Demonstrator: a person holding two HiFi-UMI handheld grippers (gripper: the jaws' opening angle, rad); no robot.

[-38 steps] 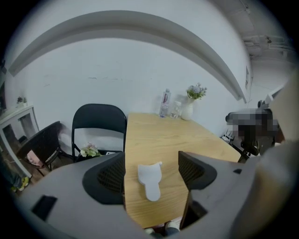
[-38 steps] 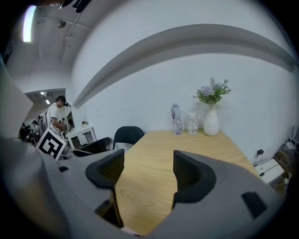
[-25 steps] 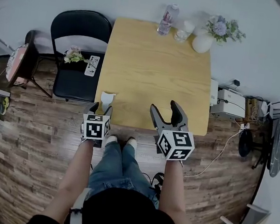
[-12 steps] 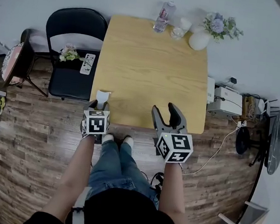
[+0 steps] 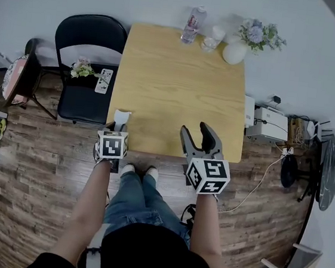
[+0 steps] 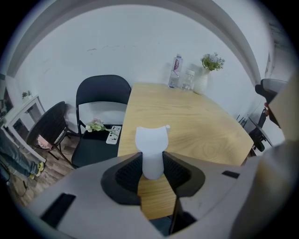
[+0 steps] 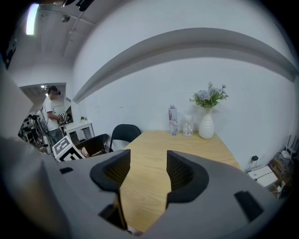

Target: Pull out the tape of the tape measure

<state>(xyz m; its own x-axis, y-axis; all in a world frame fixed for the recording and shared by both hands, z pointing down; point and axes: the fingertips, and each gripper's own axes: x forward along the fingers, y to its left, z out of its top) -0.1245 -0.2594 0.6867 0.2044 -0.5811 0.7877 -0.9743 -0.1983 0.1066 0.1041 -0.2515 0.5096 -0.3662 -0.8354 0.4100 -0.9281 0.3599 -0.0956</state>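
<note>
- The left claw (image 6: 152,164) is clenched on the tape measure (image 6: 152,140). Its jaws have just been closing, and both pads now press on the lower part of the small white case. The case sticks up and out beyond the jaw tips.
- In the head view the tape measure (image 5: 122,117) sits in the left claw (image 5: 118,127) over the near left corner of the wooden surface (image 5: 178,89). Whether the case rests on the wood cannot be told.
- The right claw (image 7: 148,161) is released. Its jaws have just been closing a little, yet they stand apart with only bare wood seen between them.
- In the head view the right claw (image 5: 196,129) hovers over the near edge of the surface, well apart from the tape measure.
- Three containers stand in a row at the far edge:
  - a clear plastic bottle (image 5: 192,24);
  - a clear glass (image 5: 213,38) just beside it;
  - a white vase (image 5: 234,52) holding a bunch of pale flowers (image 5: 258,34).
- What is in the bottle and the glass is too small to tell.
- A black chair (image 5: 81,99) stands by the left side of the surface. A small posy (image 5: 80,68) and a remote control (image 5: 104,81) lie on its seat.
</note>
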